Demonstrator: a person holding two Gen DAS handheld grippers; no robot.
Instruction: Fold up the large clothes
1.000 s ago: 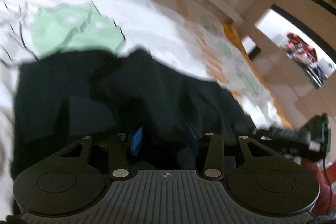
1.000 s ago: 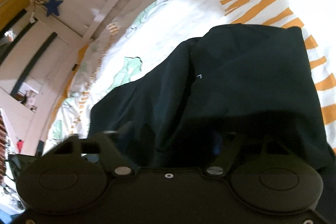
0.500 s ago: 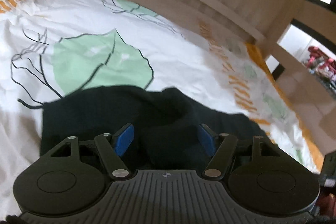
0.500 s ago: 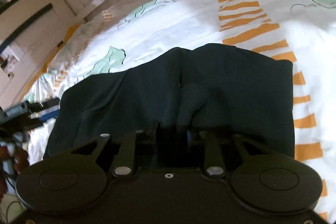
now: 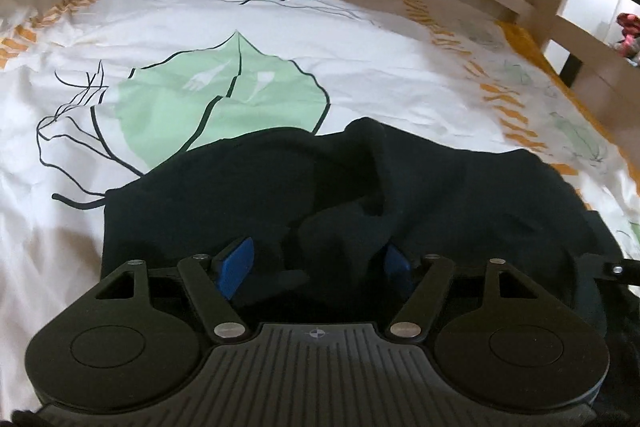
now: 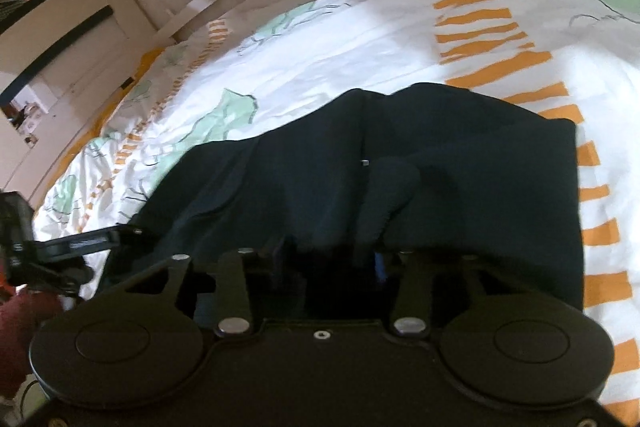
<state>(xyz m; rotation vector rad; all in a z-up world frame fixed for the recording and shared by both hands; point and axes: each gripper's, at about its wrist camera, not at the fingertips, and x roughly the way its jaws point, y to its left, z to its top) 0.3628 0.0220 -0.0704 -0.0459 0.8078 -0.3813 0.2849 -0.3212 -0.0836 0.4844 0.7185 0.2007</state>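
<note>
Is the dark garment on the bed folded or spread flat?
Folded: the dark fabric garment lies doubled in a compact block with a straight right edge, still rumpled mid-top.

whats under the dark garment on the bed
The dark folded garment lies on a white bedsheet printed with green leaves and orange stripes. The sheet shows on every visible side; whatever lies directly beneath the cloth is covered.

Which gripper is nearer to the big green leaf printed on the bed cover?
Left. The left gripper, jaws opening over the dark garment, faces the green leaf just beyond it. The right gripper is at the garment's orange-striped side.
</note>
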